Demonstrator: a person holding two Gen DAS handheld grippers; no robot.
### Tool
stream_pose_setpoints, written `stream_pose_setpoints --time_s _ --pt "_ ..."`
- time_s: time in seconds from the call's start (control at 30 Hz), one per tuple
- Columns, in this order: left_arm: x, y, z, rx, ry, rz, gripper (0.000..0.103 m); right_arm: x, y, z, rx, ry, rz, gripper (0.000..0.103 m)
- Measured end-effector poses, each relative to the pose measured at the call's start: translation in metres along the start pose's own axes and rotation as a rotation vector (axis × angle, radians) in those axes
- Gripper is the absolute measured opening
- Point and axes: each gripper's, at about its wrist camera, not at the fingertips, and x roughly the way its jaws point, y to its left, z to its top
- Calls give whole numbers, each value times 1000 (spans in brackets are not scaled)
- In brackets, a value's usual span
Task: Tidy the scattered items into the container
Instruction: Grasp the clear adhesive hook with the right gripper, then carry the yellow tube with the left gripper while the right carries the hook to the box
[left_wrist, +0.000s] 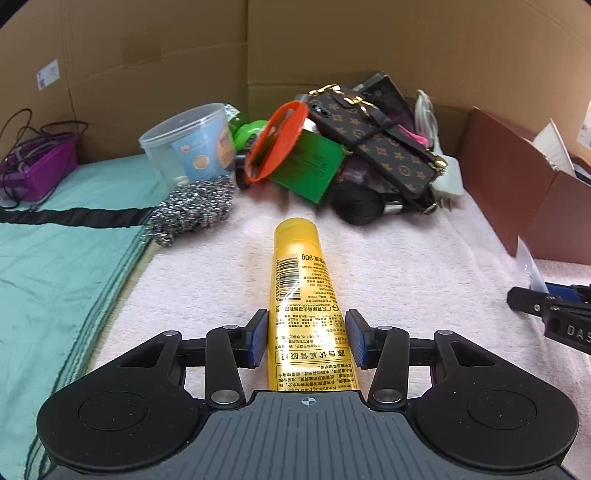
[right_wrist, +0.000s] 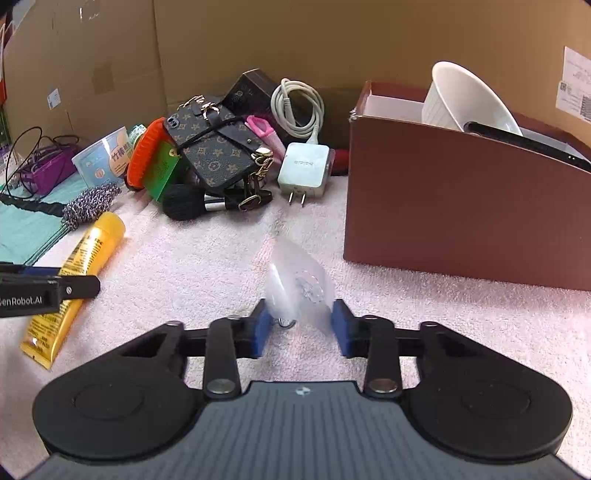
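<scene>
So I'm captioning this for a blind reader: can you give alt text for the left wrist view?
The left gripper straddles a yellow hand cream tube lying on a pink towel, pointing away from the camera. Beyond it lies clutter: a steel scourer, a clear tub and a monogrammed phone case.

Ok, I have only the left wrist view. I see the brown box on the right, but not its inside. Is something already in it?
Observer: Yes. A white bowl leans tilted inside the brown box.
Operator: And what does the right gripper have? I see only its tip.
Observer: A clear plastic piece stands between its pads. I cannot tell whether they press on it.
Operator: Is anything else in the box?
Observer: A flat black thing shows just above the near wall, in front of the bowl. What it is I cannot say.
</scene>
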Motion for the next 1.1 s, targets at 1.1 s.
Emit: stream_pose_setpoints --time_s 1.1 --pt "-36 -64 20 38 -71 -128 45 -41 -28 0 52 -74 9 21"
